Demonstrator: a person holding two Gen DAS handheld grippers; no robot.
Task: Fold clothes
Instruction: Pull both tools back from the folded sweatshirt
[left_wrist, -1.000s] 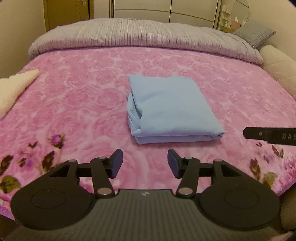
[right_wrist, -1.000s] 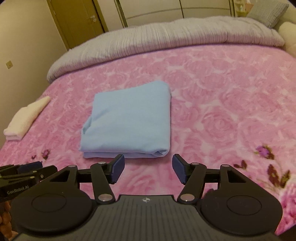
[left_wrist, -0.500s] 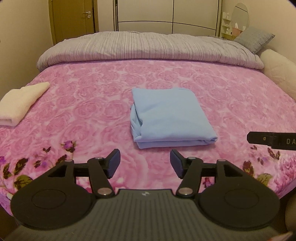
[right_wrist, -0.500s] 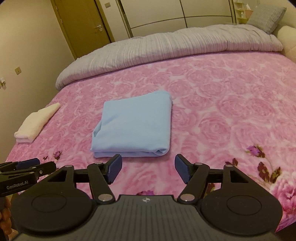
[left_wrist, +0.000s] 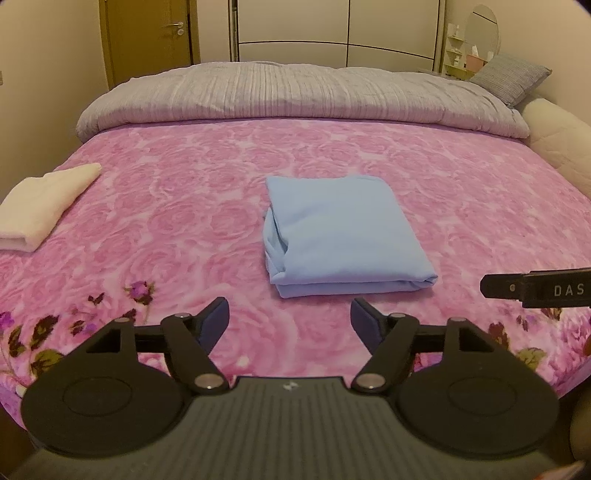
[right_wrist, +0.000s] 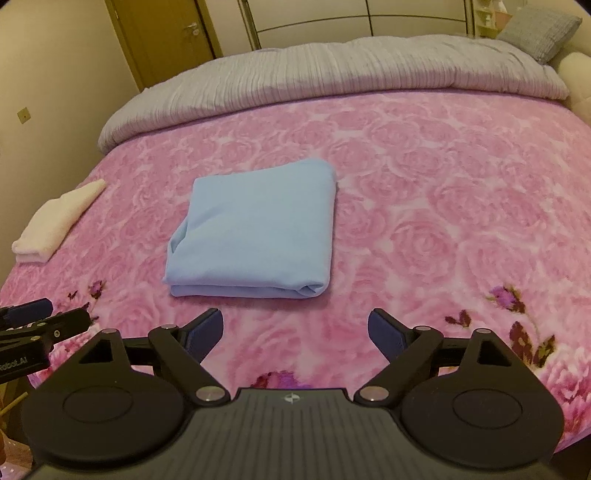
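My left tool (left_wrist: 290, 319) has its 2 fingers spread wide, holding nothing and touching nothing. My right tool (right_wrist: 295, 330) is just as wide apart and just as empty. I hold both level above the near edge of the bed, side by side and pointing toward the headboard end; the right tool's black body shows at 3 o'clock in the left view, the left tool's at 9 o'clock in the right view. The folded light-blue garment (left_wrist: 341, 230) lies flat on the pink rose blanket (left_wrist: 177, 221) at 12 o'clock from each tool, near but apart. A folded cream towel (left_wrist: 44, 205) sits at 10 o'clock by the blanket's left edge, well apart. Bare blanket surrounds the garment on all sides, up to the grey duvet (left_wrist: 295, 94) behind.
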